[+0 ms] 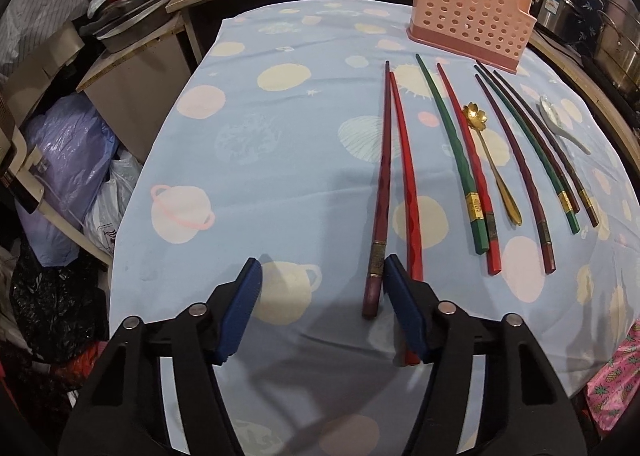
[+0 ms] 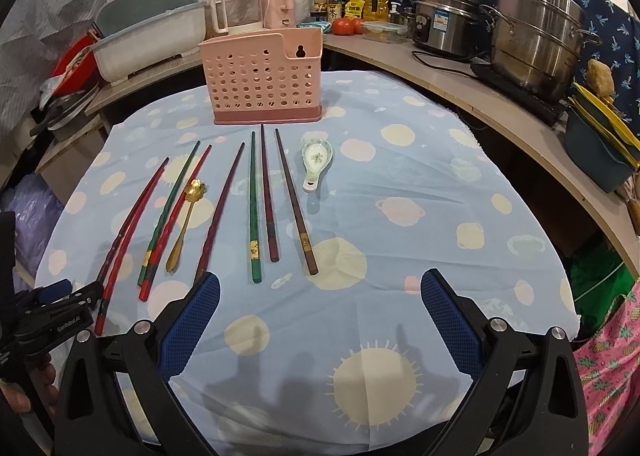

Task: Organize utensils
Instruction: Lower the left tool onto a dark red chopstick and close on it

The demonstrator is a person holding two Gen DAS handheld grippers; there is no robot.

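Note:
Several chopsticks lie side by side on the blue spotted tablecloth [image 1: 280,160]. My left gripper [image 1: 322,262] is open and low over the near ends of the leftmost pair. The purple chopstick [image 1: 378,192] lies between its jaws, close against the right finger [image 1: 404,300]. The red chopstick [image 1: 406,176] runs under that finger. A gold flower spoon [image 1: 486,160] and a white ceramic spoon [image 1: 560,124] lie among the chopsticks further right. The pink perforated holder [image 1: 472,16] stands at the far edge. My right gripper [image 2: 320,274] hangs open just short of the chopstick ends, holding nothing.
A counter wraps the far and right sides with steel pots [image 2: 536,40], a rice cooker [image 2: 444,24], kettles [image 2: 276,2] and a dish tub [image 2: 148,40]. Plastic bags [image 1: 72,160] pile up off the left table edge. A pink pineapple cloth [image 2: 608,368] hangs at the right.

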